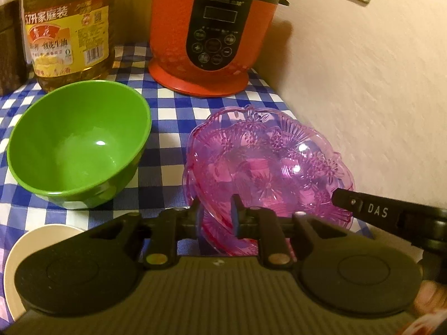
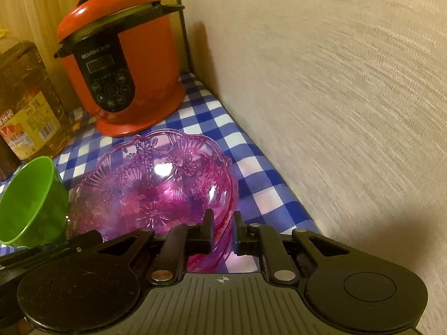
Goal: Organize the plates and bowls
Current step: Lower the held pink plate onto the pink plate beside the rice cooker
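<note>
A white plate (image 1: 33,254) lies at the near left edge of the table (image 1: 167,106), which is covered with a blue-and-white checked cloth. Behind it stands a green bowl (image 1: 81,145), upright and empty, with a big bottle of cooking oil (image 1: 69,36) at the back left of the table. A red electric cooker (image 1: 209,36) stands at the back, near the wall. To the right of the green bowl, close to the table's right edge by the wall, sits a pink see-through bowl (image 1: 265,156) with a moulded flower pattern. The left gripper (image 1: 216,215) has its jaws set around the bowl's near rim; whether the pads press on the rim I cannot tell. The right gripper (image 2: 222,226) is clenched on the rim of the same bowl further right.
</note>
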`<state>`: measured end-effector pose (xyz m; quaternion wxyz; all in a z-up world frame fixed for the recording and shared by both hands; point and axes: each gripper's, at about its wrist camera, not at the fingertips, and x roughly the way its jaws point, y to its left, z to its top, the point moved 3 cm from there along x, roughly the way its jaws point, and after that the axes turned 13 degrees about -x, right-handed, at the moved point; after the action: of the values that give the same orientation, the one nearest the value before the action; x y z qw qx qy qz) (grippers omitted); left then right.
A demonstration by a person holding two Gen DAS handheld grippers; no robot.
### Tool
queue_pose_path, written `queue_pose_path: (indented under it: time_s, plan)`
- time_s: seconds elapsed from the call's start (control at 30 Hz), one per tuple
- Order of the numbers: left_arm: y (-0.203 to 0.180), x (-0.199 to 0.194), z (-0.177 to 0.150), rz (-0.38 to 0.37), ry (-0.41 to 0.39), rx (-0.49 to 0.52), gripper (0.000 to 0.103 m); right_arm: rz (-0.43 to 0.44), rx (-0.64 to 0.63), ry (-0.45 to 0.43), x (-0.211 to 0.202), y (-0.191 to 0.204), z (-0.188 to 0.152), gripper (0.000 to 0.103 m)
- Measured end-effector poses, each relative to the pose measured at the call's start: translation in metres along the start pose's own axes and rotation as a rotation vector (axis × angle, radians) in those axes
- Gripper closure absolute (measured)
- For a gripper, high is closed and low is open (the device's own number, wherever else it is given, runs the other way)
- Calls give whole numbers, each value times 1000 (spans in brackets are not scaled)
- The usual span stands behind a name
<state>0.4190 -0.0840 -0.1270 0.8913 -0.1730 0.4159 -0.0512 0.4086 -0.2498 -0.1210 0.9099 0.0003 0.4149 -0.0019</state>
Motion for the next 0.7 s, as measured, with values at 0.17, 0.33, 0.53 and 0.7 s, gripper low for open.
queue_pose_path:
  time_s: [0.17,0.33,0.53,0.7]
  plan:
    - [-5,-2,-1,24,-18,54,79,18,-2,0,2,0,-1,85]
    - [2,-3,-1,25,-14,30,71,9,18,-23,-3,-2,0,57]
    - [7,-13,2,26,-44,24,71,8,36,-23,-7,-6,-3,57]
    - [13,-28,6,-23,-94,-20,72,20,72,-37,-12,-12,-3,57]
